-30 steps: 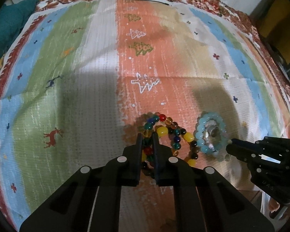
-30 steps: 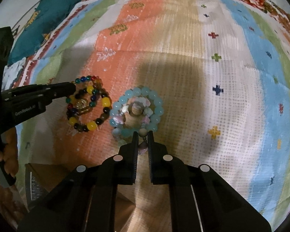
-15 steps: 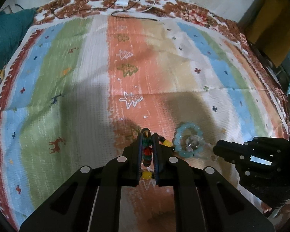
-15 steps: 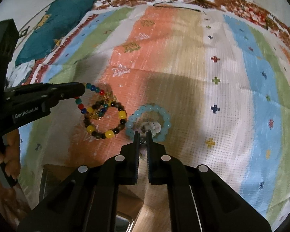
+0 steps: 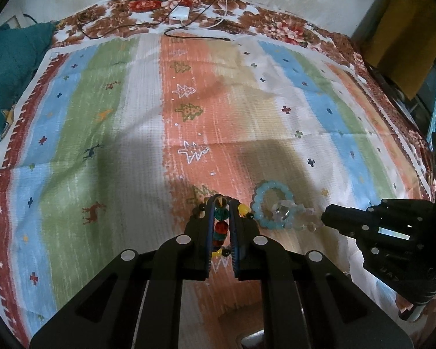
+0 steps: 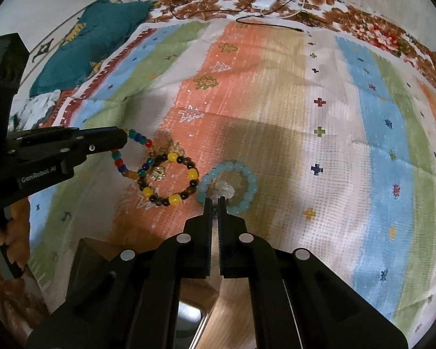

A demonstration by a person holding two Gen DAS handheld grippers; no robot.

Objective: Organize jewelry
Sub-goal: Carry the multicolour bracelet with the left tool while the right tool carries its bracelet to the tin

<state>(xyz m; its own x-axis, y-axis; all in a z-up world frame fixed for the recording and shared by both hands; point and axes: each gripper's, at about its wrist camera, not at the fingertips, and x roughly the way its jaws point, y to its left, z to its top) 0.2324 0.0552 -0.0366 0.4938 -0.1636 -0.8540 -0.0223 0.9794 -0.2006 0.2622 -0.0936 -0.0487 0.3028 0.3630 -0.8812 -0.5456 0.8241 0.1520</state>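
My left gripper (image 5: 221,203) is shut on a multicoloured bead bracelet (image 5: 221,226), whose beads show between its fingers. Seen from the right wrist, the left gripper (image 6: 123,141) holds that bracelet (image 6: 130,157) by its top, so it hangs as a loop. A yellow-and-dark bead bracelet (image 6: 171,180) with a gold charm overlaps it below; I cannot tell whether they are linked. My right gripper (image 6: 215,203) is shut on a clear-pink bead strand (image 5: 303,218). That strand runs from the middle of a pale blue bracelet (image 6: 228,186) on the striped cloth (image 6: 334,145).
A wooden box with a metal part (image 6: 189,314) sits below the grippers at the near edge. A teal cushion (image 6: 96,37) lies at the far left. A white charger (image 6: 264,3) and cables lie at the cloth's far edge. A person's hand (image 6: 11,247) grips the left handle.
Both grippers have risen, so the cloth looks farther off. The multicoloured bracelet has come up off the cloth in the left gripper. The right jaws have closed tighter on the clear-pink strand.
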